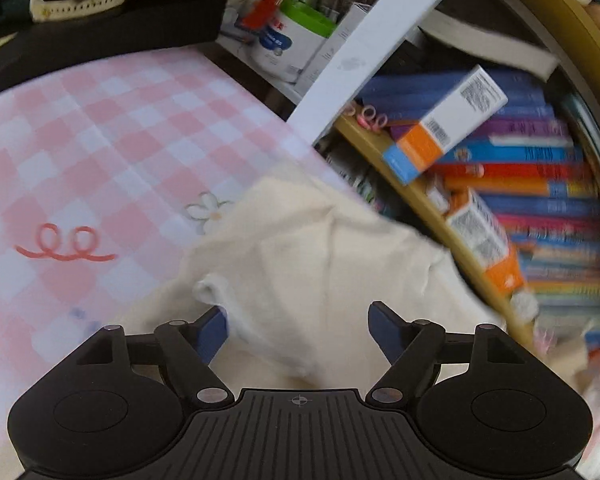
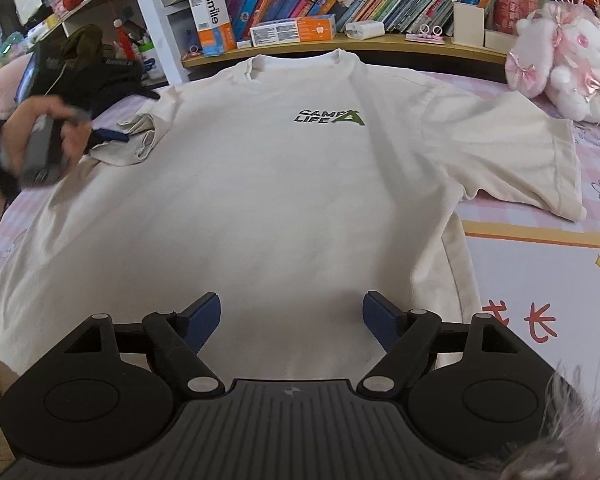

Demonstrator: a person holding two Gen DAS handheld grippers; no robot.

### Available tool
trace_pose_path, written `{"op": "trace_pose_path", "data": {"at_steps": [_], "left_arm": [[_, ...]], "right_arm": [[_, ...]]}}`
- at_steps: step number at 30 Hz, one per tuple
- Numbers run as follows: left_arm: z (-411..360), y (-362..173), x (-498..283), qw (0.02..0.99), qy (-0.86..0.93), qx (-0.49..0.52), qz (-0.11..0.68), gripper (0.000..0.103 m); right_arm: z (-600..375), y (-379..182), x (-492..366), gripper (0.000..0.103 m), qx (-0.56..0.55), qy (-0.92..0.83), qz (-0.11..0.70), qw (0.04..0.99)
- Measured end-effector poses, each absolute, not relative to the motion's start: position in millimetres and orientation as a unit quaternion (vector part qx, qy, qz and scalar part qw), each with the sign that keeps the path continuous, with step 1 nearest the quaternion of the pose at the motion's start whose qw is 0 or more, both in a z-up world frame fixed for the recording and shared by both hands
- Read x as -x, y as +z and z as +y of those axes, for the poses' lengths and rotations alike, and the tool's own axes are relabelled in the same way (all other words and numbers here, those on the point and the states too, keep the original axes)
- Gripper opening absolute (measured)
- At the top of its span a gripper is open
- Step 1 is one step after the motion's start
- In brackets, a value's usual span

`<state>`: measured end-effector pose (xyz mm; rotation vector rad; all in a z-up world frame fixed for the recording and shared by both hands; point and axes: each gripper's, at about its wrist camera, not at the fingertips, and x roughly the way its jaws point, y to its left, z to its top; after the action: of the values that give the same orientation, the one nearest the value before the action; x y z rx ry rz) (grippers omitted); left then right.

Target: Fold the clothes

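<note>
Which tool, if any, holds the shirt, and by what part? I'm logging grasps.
Neither. The right tool hangs open over the shirt near its hem; the left tool is open at the crumpled sleeve.

T-shirt (image 2: 284,184) flat on the bedsheet (image 2: 540,272), bookshelf (image 2: 340,46) behind, plush toy (image 2: 560,68) far right

Left wrist view: mounted behind the left gripper (image 1: 298,322), close above the cream T-shirt (image 1: 320,256), facing the bookshelf (image 1: 540,184) at 2 o'clock. Right wrist view: set low at the hem, facing 12 o'clock along the shirt (image 2: 260,184). Shared: the shirt's bunched sleeve (image 2: 140,140), the bookshelf and the left gripper (image 2: 108,136).
</note>
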<state>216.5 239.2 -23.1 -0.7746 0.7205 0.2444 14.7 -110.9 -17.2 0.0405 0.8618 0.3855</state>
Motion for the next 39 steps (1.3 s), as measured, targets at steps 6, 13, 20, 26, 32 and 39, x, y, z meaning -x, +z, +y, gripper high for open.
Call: {"op": "trace_pose_path", "data": {"at_steps": [6,13,20,26,32,39], "left_arm": [[169.8,0.4,-239.4,0.890,-0.086,0.227,0.386,0.079],[209.0,-7.6,-185.8,0.892,-0.026,0.205,0.402,0.078],[275.5,2.8,-127.1,0.897,0.105,0.207,0.376,0.077],[297.1,-11.2,-113.6,0.885,0.141,0.159,0.415,0.043],[295.9,-20.6,-117.5,0.889,0.108,0.149,0.419,0.043],[304.3,-22.4,-119.7,0.890,0.139,0.131,0.414,0.003]], "right_arm": [[-111.0,-16.9,-15.9,0.079,-0.016,0.193,0.417,0.888],[-113.8,-17.1,-16.2,0.079,-0.021,0.199,0.415,0.887],[-113.5,-18.3,-13.4,0.081,-0.010,0.206,0.408,0.889],[-110.5,-18.5,-13.9,0.081,0.002,0.206,0.410,0.889],[-106.6,-18.6,-14.4,0.081,0.016,0.204,0.412,0.888],[-99.9,-18.4,-14.0,0.081,0.032,0.192,0.414,0.889]]}}
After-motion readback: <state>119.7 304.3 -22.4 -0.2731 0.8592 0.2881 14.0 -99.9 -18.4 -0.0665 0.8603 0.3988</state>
